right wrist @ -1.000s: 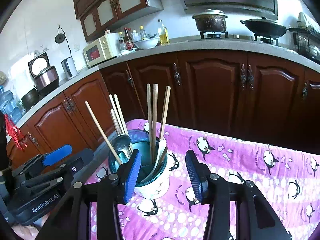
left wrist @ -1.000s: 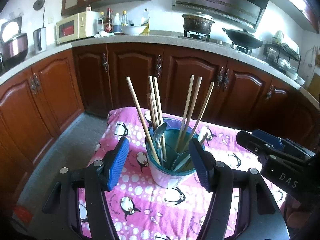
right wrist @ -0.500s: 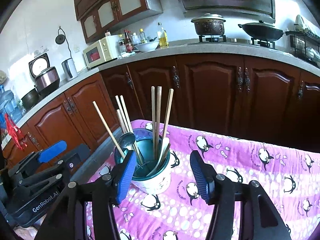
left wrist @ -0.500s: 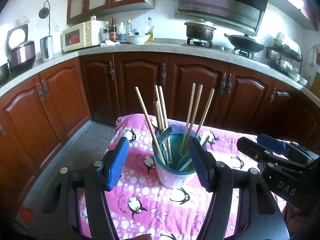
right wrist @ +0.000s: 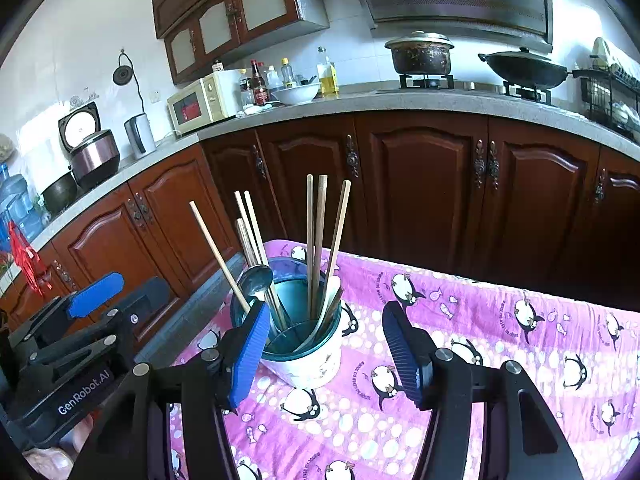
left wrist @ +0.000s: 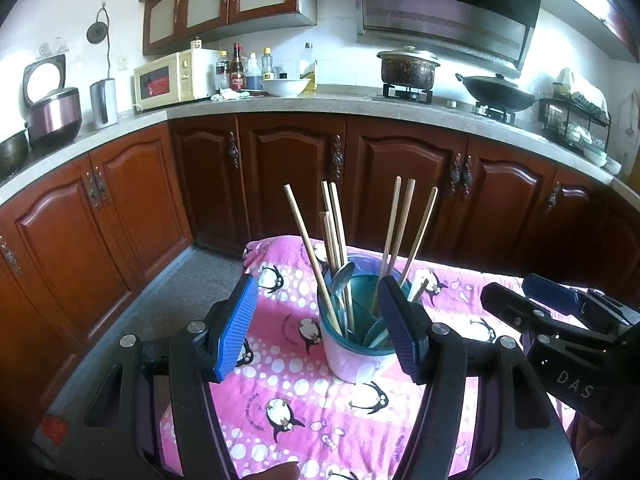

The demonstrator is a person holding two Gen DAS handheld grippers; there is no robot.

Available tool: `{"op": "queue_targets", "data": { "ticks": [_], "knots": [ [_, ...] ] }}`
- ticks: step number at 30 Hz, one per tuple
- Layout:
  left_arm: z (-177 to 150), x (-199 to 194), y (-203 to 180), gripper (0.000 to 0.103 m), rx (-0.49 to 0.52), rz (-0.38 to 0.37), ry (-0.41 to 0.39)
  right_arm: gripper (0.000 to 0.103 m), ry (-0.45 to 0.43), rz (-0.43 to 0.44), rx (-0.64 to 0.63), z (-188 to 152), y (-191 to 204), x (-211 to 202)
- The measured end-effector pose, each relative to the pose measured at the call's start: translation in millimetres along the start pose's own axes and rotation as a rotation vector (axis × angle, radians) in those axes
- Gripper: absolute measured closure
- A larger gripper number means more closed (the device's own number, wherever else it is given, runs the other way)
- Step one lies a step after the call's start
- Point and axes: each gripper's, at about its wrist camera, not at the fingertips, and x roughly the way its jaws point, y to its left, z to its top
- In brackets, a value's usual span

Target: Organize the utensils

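A white utensil holder with a teal rim [left wrist: 354, 354] [right wrist: 306, 362] stands on the pink penguin tablecloth [left wrist: 292, 396] [right wrist: 500, 344]. Several wooden chopsticks [left wrist: 394, 236] [right wrist: 318, 236] and a metal spoon [left wrist: 341, 278] [right wrist: 256, 280] stand upright in it. My left gripper [left wrist: 318, 328] is open and empty, held back from the holder with the holder seen between its blue pads. My right gripper [right wrist: 326, 350] is open and empty, also back from the holder. Each gripper shows in the other's view: the right one [left wrist: 560, 332], the left one [right wrist: 72, 352].
Dark wooden cabinets [left wrist: 300, 176] under a grey counter [left wrist: 320, 102] run behind the table. A microwave [left wrist: 172, 80], bottles, a bowl, a pot [left wrist: 408, 66] and a wok [left wrist: 496, 92] stand on the counter. Grey floor [left wrist: 176, 300] lies left of the table.
Both grippers have drawn back and risen from the holder, so it looks smaller and lower. Both stay open and empty.
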Motion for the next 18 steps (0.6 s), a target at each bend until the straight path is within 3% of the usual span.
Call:
{"op": "queue_targets", "data": {
  "ticks": [18],
  "knots": [
    [0.8,-6.2,-1.4,0.041,0.007,0.017,-0.023,0.046,0.007,0.002,0.004,-0.8,-1.2,2.3]
  ]
}}
